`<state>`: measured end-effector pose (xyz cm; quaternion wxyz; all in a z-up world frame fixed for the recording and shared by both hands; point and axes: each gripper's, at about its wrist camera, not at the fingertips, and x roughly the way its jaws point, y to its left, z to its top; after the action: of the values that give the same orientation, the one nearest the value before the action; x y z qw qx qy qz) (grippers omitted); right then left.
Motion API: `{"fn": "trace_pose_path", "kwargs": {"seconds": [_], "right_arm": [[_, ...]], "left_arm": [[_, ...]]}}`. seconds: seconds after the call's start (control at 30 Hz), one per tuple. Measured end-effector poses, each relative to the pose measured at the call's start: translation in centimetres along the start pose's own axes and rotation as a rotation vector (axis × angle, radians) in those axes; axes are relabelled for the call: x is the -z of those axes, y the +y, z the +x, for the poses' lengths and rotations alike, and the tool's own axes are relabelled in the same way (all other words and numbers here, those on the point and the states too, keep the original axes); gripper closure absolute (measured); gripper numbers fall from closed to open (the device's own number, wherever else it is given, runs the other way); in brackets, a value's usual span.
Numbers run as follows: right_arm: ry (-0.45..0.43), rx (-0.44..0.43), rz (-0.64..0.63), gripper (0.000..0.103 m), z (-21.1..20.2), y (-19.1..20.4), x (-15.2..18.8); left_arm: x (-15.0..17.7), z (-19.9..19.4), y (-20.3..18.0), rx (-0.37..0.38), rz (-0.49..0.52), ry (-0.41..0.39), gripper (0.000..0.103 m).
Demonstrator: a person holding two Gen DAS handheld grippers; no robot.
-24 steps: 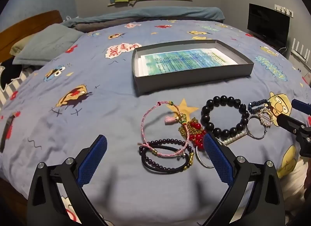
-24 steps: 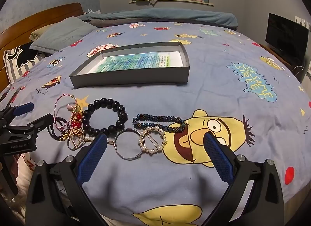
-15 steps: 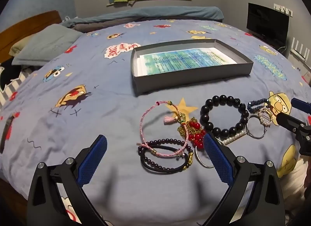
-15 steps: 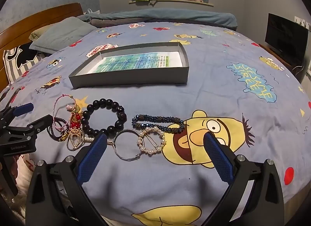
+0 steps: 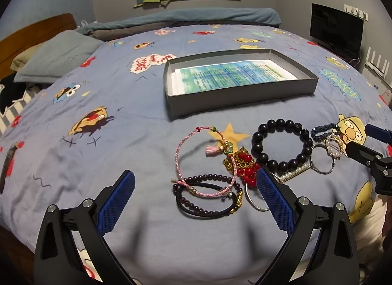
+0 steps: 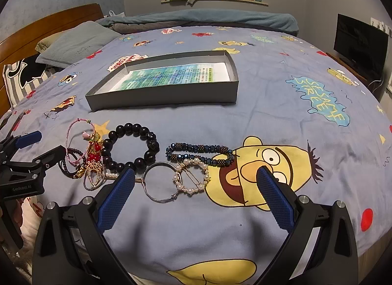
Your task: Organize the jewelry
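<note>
A: Where is the jewelry lying?

B: On the bed, in a row just in front of the gray box [image 5: 241,93], which is sitting empty but for a printed sheet.

A: And the jaws?

B: The left gripper [image 5: 193,202] and right gripper [image 6: 194,195] are both gaping wide, holding nothing.

A: Handling?

B: I'm guessing light and floppy. The pink cord bracelet [image 5: 181,160] is overlapping the dark beaded bracelets [image 5: 208,196], so they're likely tangling. Pinching the black bead bracelet [image 6: 129,147] across a single bead seems safest.

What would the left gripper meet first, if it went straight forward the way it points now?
Probably the dark bead bracelets, lying between the open fingers of the left gripper, with the pink cord bracelet laid over them. Farther along stands the grey box. Depth is hard to judge here.
</note>
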<state>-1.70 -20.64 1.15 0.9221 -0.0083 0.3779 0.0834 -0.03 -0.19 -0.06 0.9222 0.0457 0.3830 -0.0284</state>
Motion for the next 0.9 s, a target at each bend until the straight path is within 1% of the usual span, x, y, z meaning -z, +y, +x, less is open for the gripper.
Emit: {"fn": "trace_pose_path", "kwargs": {"seconds": [0.9], "right_arm": [[0.003, 0.002, 0.013, 0.005, 0.10, -0.46, 0.30]], "left_arm": [[0.31, 0.72, 0.26, -0.004, -0.012, 0.015, 0.005]]}}
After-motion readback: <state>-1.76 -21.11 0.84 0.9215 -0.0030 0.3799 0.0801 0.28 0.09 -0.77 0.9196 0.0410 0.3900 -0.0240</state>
